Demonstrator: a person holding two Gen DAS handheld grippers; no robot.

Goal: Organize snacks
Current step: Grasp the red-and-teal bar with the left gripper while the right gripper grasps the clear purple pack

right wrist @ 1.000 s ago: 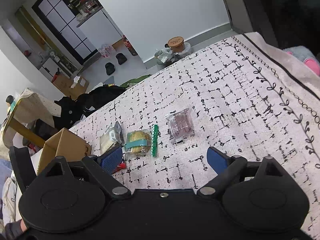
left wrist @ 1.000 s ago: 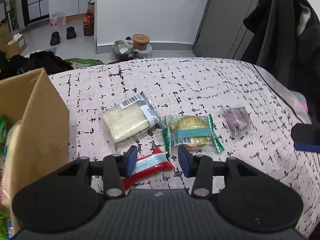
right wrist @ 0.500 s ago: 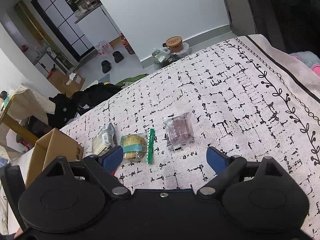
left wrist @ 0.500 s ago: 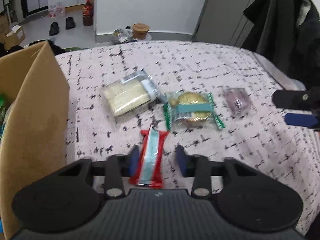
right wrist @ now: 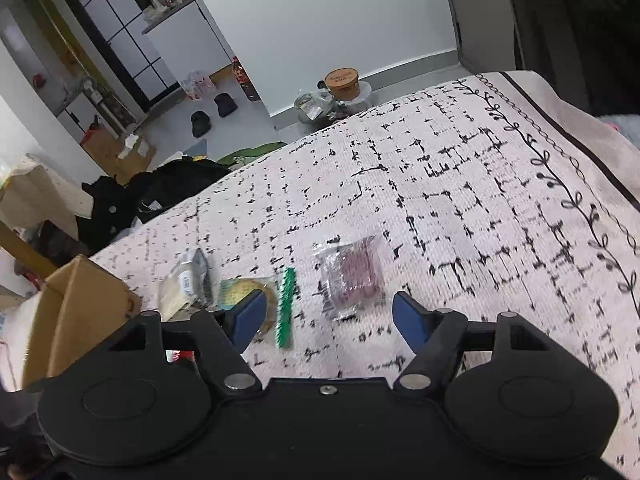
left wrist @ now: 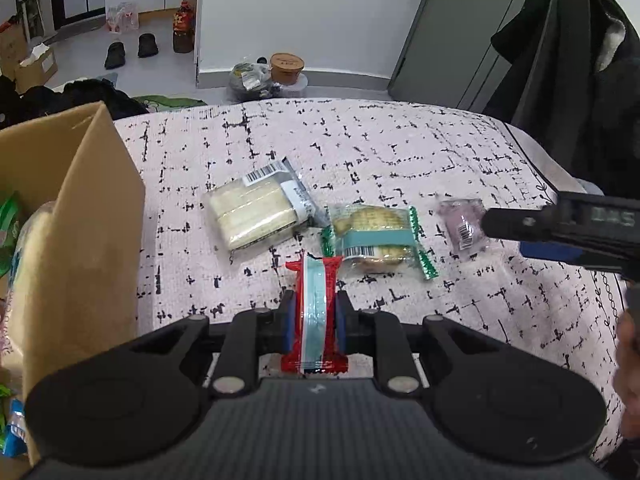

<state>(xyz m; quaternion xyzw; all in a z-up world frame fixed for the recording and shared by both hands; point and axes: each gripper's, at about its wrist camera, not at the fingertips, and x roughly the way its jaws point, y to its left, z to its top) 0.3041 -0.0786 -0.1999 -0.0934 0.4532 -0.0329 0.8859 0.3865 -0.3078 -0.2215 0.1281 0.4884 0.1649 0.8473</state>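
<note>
Left hand-held gripper (left wrist: 313, 318) angled downward, now pinching red snack bar (left wrist: 315, 312), earlier loose. Right hand-held gripper (right wrist: 334, 314) spread, jaws narrowed, nearer purple packet (right wrist: 352, 276).

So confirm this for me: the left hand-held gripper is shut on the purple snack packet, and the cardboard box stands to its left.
Wrong on the packet. In the left wrist view the left hand-held gripper is shut on the red snack packet; the purple snack packet lies free on the cloth. The cardboard box does stand to its left.
</note>
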